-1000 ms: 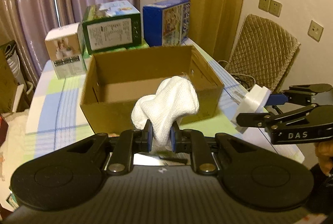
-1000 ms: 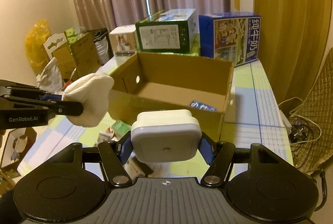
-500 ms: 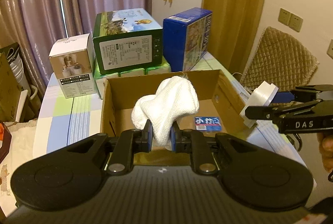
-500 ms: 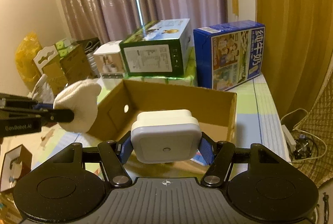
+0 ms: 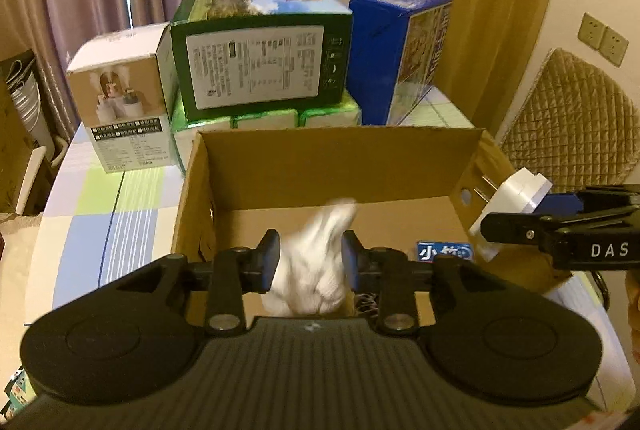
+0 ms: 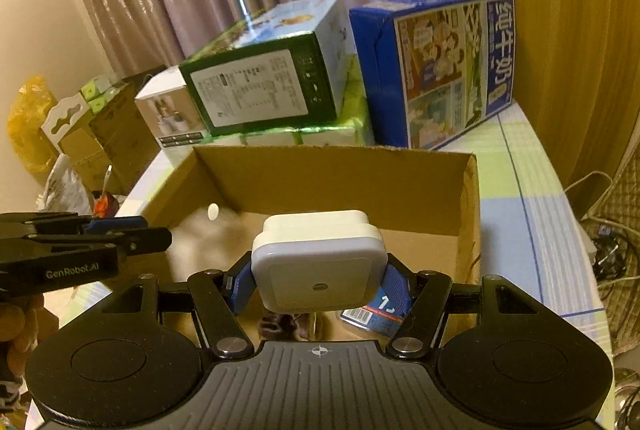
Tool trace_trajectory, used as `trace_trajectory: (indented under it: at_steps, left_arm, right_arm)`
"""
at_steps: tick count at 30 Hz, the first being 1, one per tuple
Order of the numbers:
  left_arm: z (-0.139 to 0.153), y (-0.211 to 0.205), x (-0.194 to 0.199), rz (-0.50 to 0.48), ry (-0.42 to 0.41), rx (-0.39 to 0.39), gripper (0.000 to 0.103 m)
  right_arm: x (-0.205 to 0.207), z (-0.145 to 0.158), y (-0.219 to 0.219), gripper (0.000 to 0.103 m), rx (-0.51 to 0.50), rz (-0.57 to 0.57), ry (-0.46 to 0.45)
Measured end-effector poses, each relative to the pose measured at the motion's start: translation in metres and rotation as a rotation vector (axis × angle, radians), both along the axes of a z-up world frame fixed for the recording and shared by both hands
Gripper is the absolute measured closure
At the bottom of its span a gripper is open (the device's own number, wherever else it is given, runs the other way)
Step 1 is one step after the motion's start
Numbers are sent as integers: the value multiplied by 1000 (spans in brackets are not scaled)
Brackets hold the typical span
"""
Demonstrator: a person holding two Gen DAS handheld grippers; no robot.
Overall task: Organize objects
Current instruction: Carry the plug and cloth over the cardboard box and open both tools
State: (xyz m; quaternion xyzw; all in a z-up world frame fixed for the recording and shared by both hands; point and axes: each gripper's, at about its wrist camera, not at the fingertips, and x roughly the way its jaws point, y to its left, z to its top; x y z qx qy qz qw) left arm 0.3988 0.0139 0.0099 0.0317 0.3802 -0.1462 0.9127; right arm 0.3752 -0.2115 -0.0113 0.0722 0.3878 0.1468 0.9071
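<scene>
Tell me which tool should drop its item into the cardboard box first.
Left. The left tool is already open over the cardboard box, with the white cloth blurred, seemingly falling. The right tool grips the white plug adapter near the box's right wall.

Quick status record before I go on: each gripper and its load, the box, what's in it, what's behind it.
left gripper: open over the cardboard box; white cloth between the fingers, blurred, apparently dropping
right gripper: shut on the white plug adapter, over the box's right side
box contents: blue packet on the floor, near right
behind box: white carton, green carton on green-wrapped packs, blue milk carton
surface: checked tablecloth
</scene>
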Motion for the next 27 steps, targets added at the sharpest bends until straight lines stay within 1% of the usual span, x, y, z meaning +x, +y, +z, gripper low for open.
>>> trace_trajectory:
  at_steps: [6,9,11,13,15,18,20,24,27]
  left_arm:
    - [-5,6,-2,-2,5,12,74]
    - [-2,13,-5,5,2,2,73]
    - [0,16,-8,6,1,0,73]
    - [3,19,-14,5,-1,-5,73]
    - [7,21,-20,5,-6,-12,72]
    - [15,25,-34,12,-13,-21,70]
    - [20,28,-46,20,-16,-32,66]
    - [31,33,-78,34,-24,-52,62]
    - [38,35,-106,38,-29,-60,57]
  right_arm:
    - [8,-12,7,41,2,6,18]
    - [11,-14,9,40,22,4,4]
    - [12,-12,7,27,65,1,-17]
    - [11,-7,6,26,84,-13,-28]
    - [6,1,5,26,72,-19,-39]
    - [-5,12,1,26,70,-31,-44]
    - [-17,23,-1,25,67,-33,-56]
    - [-53,48,-2,20,57,-29,-94]
    - [-83,62,0,15,43,-25,-120]
